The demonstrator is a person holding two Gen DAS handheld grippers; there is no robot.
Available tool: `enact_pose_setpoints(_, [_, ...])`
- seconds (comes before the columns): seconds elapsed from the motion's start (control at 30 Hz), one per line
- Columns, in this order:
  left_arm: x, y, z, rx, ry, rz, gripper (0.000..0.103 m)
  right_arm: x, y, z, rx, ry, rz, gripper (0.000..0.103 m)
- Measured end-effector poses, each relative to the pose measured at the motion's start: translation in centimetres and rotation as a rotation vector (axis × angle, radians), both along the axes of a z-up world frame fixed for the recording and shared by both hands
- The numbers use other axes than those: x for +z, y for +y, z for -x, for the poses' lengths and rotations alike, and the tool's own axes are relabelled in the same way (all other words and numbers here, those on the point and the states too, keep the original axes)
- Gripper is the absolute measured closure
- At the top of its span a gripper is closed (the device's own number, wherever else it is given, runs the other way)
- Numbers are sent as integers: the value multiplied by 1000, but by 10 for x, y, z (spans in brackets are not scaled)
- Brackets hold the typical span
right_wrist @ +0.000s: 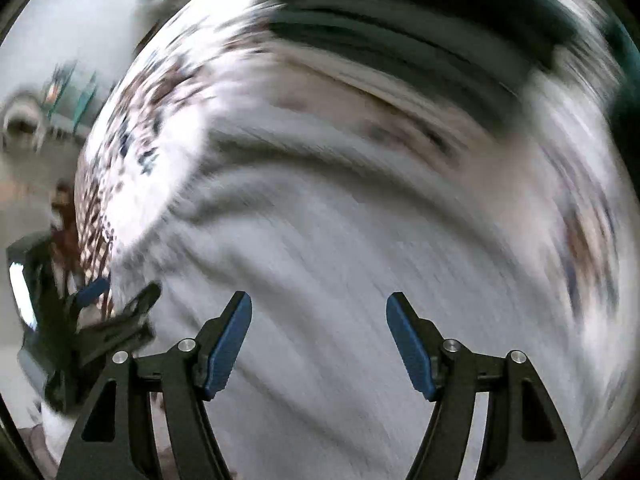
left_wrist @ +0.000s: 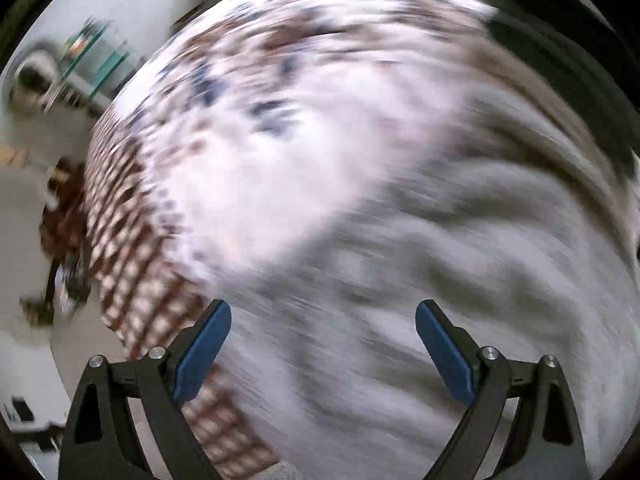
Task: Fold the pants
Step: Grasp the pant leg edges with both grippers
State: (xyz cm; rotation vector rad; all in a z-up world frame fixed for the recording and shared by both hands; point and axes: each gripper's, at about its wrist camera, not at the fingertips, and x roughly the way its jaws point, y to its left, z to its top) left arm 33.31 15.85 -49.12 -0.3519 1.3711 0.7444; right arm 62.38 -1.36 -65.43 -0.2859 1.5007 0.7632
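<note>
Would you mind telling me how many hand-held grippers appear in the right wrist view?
2: the right hand-held gripper open at bottom centre over the grey pants, and the left hand-held gripper, blurred, at the left edge.

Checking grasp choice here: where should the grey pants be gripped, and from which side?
Judging through the blur: pinch a raised fold of the grey pants just ahead of the open left claw, coming straight down from above, since the cloth lies spread flat with ridges.

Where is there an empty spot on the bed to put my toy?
The bare patterned bedcover, left of the grey pants and inside the checkered edge, looks free. The dark pile behind the pants is crowded. The blur hides small things.
</note>
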Motion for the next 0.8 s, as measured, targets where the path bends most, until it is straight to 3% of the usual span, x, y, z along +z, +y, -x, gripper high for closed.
enact_pose_setpoints(0.1, [-24,38,18,62,32,28,9,-28,105,-36,147,-16,91,31])
enact_pose_setpoints(0.17, [-40,58,29,95,47,72,9,-62,167,-53,270,-29,208,31])
enact_pose_setpoints(0.2, [-47,65,34,115,45,98,9,-72,176,-54,302,-45,256,31])
enact_pose_setpoints(0.27, [-60,77,41,141,24,146,9,-92,208,-59,399,-101,357,62])
enact_pose_setpoints(0.3, [-65,79,43,142,9,166,9,-96,217,-62,421,-136,379,98])
enact_pose_setpoints(0.37, [-69,80,44,127,-21,181,19,-100,231,-82,356,-143,371,97])
enact_pose_setpoints(0.43, [-75,81,45,105,-59,202,49,-104,239,-96,308,-175,377,97])
enact_pose_setpoints(0.5, [-82,86,49,101,-65,218,49,-122,244,-108,263,-95,391,97])
enact_pose_setpoints(0.6, [-89,98,58,112,-74,270,47,-137,253,-102,287,-100,428,96])
enact_pose_setpoints(0.67, [-82,107,62,131,-90,344,45,-131,248,-107,218,-71,407,94])
enact_pose_setpoints(0.77, [-60,113,64,188,-156,400,47,-105,240,-103,215,-5,317,82])
enact_pose_setpoints(0.8, [-47,108,59,158,-171,386,46,-89,232,-100,213,-10,260,65])
